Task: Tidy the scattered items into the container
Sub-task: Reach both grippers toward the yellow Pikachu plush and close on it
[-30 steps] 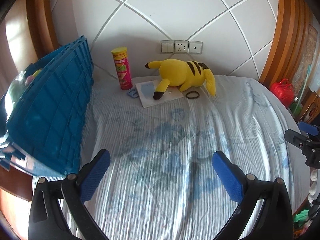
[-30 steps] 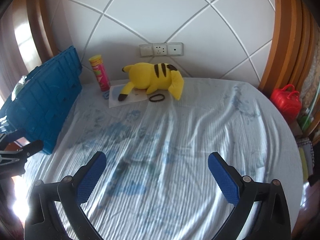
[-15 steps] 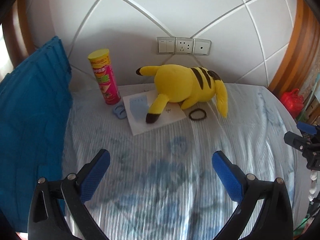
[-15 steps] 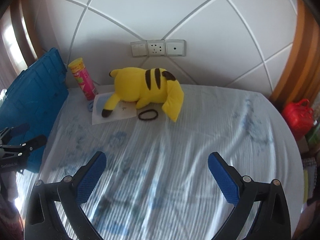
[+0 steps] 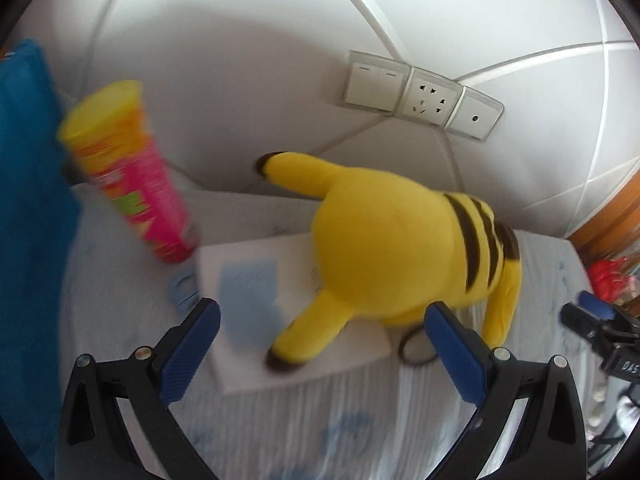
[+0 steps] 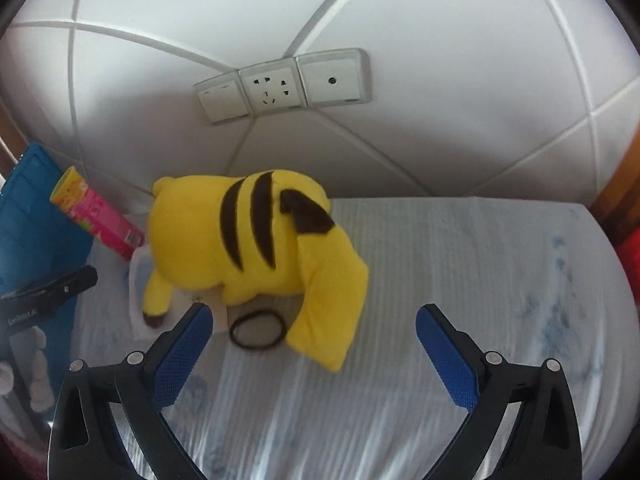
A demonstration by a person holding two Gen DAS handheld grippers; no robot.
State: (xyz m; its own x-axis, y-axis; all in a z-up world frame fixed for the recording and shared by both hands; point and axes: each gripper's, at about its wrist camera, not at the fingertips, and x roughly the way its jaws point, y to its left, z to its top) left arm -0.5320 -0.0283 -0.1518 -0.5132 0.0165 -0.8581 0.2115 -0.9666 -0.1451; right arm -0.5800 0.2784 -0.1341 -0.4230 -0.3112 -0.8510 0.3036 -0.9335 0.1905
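Observation:
A yellow plush toy (image 5: pixel 396 248) lies on the bed against the headboard, partly on a white card (image 5: pixel 256 280); it also shows in the right wrist view (image 6: pixel 248 244). A pink and yellow snack can (image 5: pixel 132 176) stands left of it, beside the blue container (image 5: pixel 28 208). A black hair tie (image 6: pixel 258 329) lies in front of the toy. A small blue clip (image 5: pixel 183 289) lies by the can. My left gripper (image 5: pixel 324 340) is open, close in front of the toy's ear. My right gripper (image 6: pixel 310 342) is open, just before the toy's tail and the hair tie.
The padded white headboard with a socket panel (image 5: pixel 420 96) stands right behind the items. A red object (image 5: pixel 608 272) sits off the bed's right side. The striped bedsheet (image 6: pixel 460 280) spreads to the right of the toy.
Both grippers have moved forward across the bed, towards the toy and the headboard. The items now fill the views. Both stay open.

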